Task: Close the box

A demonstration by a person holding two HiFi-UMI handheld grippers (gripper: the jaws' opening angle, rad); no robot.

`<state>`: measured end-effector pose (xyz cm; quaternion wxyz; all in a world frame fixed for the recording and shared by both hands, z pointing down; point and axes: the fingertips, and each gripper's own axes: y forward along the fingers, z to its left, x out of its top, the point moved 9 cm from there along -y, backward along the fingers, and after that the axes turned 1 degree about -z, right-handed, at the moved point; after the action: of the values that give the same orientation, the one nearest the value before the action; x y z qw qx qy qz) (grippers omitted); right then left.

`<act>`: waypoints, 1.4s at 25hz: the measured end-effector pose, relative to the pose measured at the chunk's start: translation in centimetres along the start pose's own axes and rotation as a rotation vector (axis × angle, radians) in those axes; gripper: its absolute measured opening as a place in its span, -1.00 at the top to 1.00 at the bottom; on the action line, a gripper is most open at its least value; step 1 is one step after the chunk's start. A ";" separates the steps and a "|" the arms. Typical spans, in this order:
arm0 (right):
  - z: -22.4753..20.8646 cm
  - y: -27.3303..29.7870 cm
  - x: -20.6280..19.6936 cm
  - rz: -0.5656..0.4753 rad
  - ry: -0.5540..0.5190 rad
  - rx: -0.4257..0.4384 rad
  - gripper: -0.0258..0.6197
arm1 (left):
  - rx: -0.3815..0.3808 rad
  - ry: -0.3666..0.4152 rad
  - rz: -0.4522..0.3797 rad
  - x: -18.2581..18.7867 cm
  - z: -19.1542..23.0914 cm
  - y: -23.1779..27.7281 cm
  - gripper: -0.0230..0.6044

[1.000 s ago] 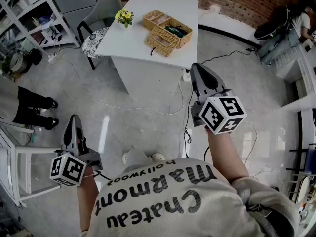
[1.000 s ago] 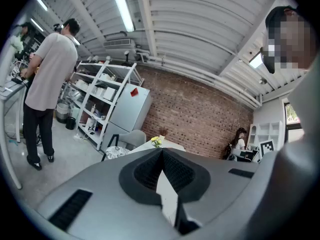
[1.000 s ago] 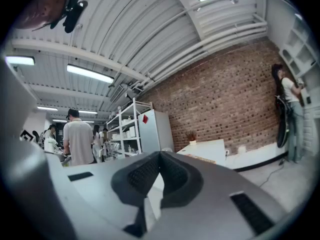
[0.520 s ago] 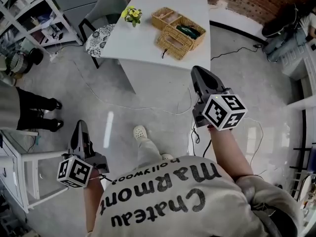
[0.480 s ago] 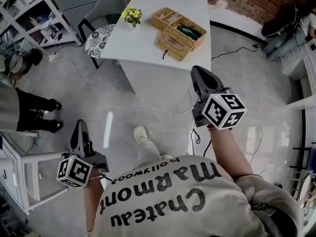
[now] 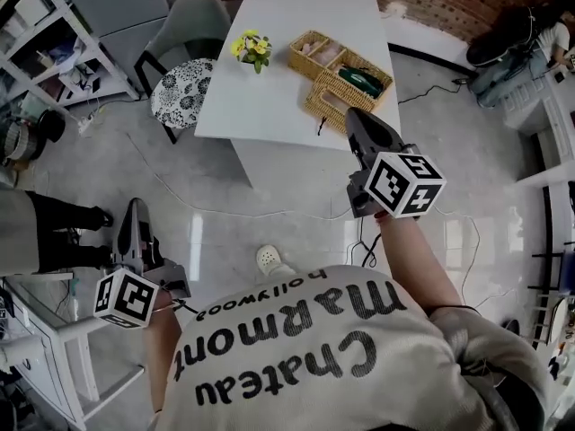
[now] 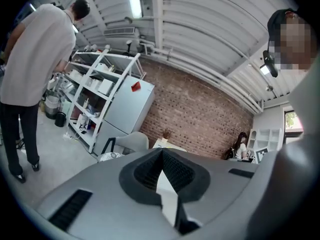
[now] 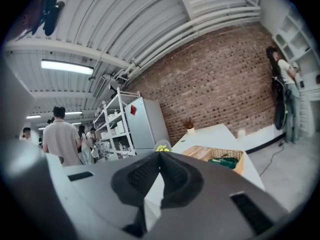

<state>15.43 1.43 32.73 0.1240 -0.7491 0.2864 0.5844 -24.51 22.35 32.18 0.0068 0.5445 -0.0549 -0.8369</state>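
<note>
A wicker box (image 6: 342,65) stands open on the white table (image 6: 269,88), with a green thing (image 6: 364,81) inside one compartment. Its woven lid (image 6: 325,106) lies flapped down at the box's near side. My right gripper (image 6: 353,117) is held in the air in front of the table's near edge, short of the box, shut with nothing in it. In the right gripper view the box (image 8: 215,157) lies ahead beyond the shut right gripper (image 8: 160,154). My left gripper (image 6: 137,205) hangs low over the floor at the left, shut and empty, also seen as the left gripper (image 7: 162,151).
Yellow flowers (image 6: 252,47) sit on the table left of the box. A grey chair (image 6: 184,21) with a patterned cushion (image 6: 180,92) stands at the table's left. Cables (image 6: 225,209) run over the floor. A person's legs (image 6: 54,232) and a white cart (image 6: 36,330) are at the left.
The person has stepped toward the table, so the table and box sit nearer and lower in the head view. The right gripper's tip now reaches the table's near edge. Both grippers stayed shut.
</note>
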 end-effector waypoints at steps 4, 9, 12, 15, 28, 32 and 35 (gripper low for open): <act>-0.1 2.8 -0.6 0.008 0.054 -0.069 0.91 | -0.035 0.004 -0.004 1.9 2.7 3.3 0.93; -1.4 4.3 -4.1 0.075 0.166 -0.203 0.91 | -0.081 -0.020 0.016 1.8 5.5 6.2 0.93; -2.4 4.7 -6.9 0.152 0.207 -0.273 0.91 | -0.098 -0.049 0.036 0.9 6.4 7.5 0.93; -3.0 5.3 -9.7 0.233 0.228 -0.331 0.91 | -0.103 -0.063 0.064 0.0 7.0 8.4 0.93; -4.7 11.7 -15.0 0.446 0.189 -0.429 0.58 | -0.028 -0.094 0.096 -0.2 9.4 11.3 0.93; -5.3 13.4 -15.8 0.492 0.162 -0.473 0.56 | 0.000 -0.103 0.112 -0.5 10.0 12.1 0.93; -5.8 14.3 -16.3 0.523 0.152 -0.506 0.56 | 0.010 -0.108 0.124 -0.5 10.4 12.8 0.93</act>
<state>9.42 -8.46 51.94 -0.2402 -0.6987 0.3231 0.5913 -34.40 10.52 38.09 0.0531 0.4943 -0.0932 -0.8626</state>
